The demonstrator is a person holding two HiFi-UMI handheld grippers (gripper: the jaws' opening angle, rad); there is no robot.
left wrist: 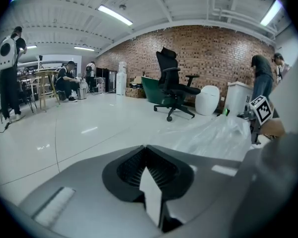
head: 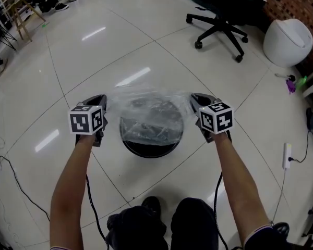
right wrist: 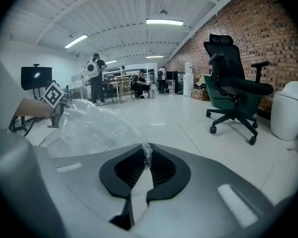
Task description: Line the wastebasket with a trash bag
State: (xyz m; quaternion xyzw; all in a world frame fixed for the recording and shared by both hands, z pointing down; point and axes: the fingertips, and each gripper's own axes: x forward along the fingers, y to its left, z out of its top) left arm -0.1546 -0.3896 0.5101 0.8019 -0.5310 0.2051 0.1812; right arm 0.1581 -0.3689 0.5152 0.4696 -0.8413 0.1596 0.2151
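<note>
Big open room with a shiny tiled floor (head: pixel 146 51). A black office chair (head: pixel 219 25) is parked off by the brick wall, with a round white bin (head: pixel 287 40) beside it.

The black wastebasket (head: pixel 148 149) sits on the floor right in front of the person's feet. The clear trash bag (head: pixel 151 113) is spread out just above its opening, stretched between the two grippers, and its middle sags over the mouth of the can.

The left gripper (head: pixel 101 100) has its jaws pressed together on the bag's left edge. The right gripper (head: pixel 196 100) is clamped tight too, and up close you can see a crinkled bit of plastic poking out of its closed tips (right wrist: pixel 146 151).
</note>
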